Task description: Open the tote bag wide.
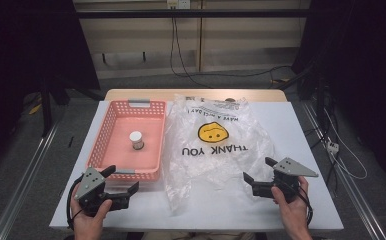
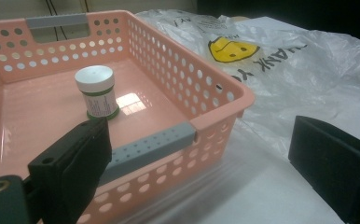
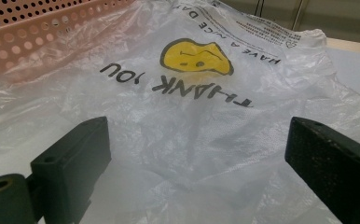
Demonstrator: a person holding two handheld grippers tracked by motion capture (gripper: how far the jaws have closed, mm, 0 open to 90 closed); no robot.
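A clear plastic bag (image 1: 216, 145) with a yellow smiley and "THANK YOU" print lies flat in the middle of the white table (image 1: 311, 130). Left of it stands a pink perforated basket (image 1: 112, 131) holding a small white-capped bottle (image 1: 137, 140) with a green label. My left gripper (image 1: 120, 181) is open near the basket's front right corner (image 2: 215, 121), and the bottle (image 2: 96, 92) stands just beyond its left jaw. My right gripper (image 1: 262, 170) is open at the bag's near right edge, with the bag (image 3: 192, 116) spread between and beyond its jaws.
The table's front edge runs just under both hands. Cables (image 1: 181, 50) hang down the wall behind the table, and more cables (image 1: 341, 150) lie on the floor at the right. Metal rails (image 1: 26, 170) run along the floor on the left.
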